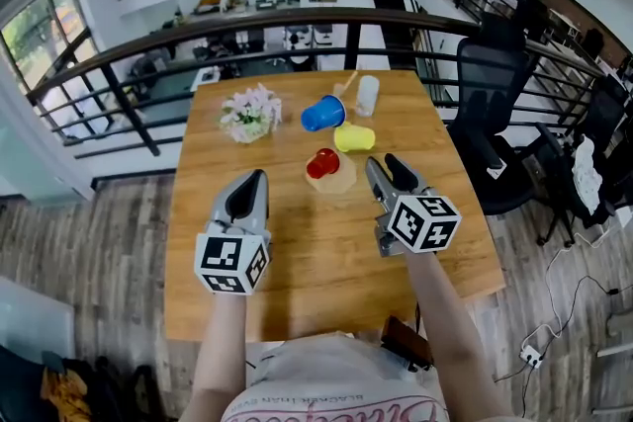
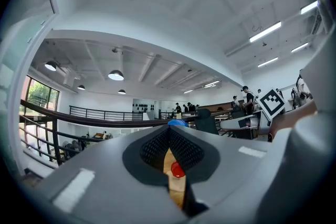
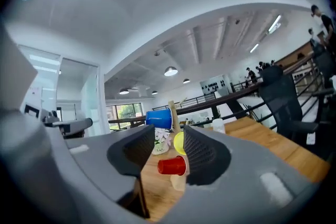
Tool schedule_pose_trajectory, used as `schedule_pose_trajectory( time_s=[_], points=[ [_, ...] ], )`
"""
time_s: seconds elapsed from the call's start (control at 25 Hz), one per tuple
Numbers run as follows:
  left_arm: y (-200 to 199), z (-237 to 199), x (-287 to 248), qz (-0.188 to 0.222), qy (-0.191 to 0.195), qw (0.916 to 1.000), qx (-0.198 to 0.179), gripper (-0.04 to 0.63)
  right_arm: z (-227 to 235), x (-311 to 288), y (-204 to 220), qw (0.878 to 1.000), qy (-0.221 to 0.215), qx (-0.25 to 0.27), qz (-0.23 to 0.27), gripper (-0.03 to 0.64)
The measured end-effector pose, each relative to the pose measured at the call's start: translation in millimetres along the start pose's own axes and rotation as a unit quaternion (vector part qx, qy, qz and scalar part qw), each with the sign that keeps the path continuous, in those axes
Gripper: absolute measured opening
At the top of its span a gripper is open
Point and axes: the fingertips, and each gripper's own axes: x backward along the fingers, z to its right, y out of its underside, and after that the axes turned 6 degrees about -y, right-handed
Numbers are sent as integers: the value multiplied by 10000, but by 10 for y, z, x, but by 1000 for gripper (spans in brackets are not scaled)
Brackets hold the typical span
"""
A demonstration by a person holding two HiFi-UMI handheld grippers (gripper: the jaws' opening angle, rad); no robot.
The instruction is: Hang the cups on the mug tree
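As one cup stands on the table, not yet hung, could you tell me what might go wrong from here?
1. The pale cup stands close to the far edge of the table; a clumsy reach with the right gripper might push it off.
2. The mug tree already holds the blue cup, yellow cup and red cup; bumping it while hanging another could dislodge one or tip it.

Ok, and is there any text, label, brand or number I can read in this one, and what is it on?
No text here can be quoted with confidence.
Shirt: a large script word and a smaller line above it, seen upside down, too blurred to read.
Left marker cube and right marker cube: black-and-white square patterns only, no letters or numbers.
Blue cup, yellow cup, red cup: no print visible.
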Motion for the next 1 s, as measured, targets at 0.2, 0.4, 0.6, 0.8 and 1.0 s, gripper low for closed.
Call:
schedule_pose_trajectory(
  time_s=[0.2,0.4,0.6,0.8,1.0],
  points=[
    [-72,18,-49,77,37,10000,-52,3,-105,108,-97,9964,19,844,-42,105],
    [-127,20,-89,163,53,9998,-77,2,-184,233,-201,9860,177,1657,-54,32],
    [-171,-1,-102,221,49,9997,-101,2,-312,351,-309,9710,359,2365,-7,-3],
    [-221,-21,-91,299,126,9988,-376,2,-374,479,-363,9591,550,2773,-147,2],
    [-344,-59,-118,438,110,9971,-618,3,-402,623,-519,9548,710,2885,-98,2]
  ],
)
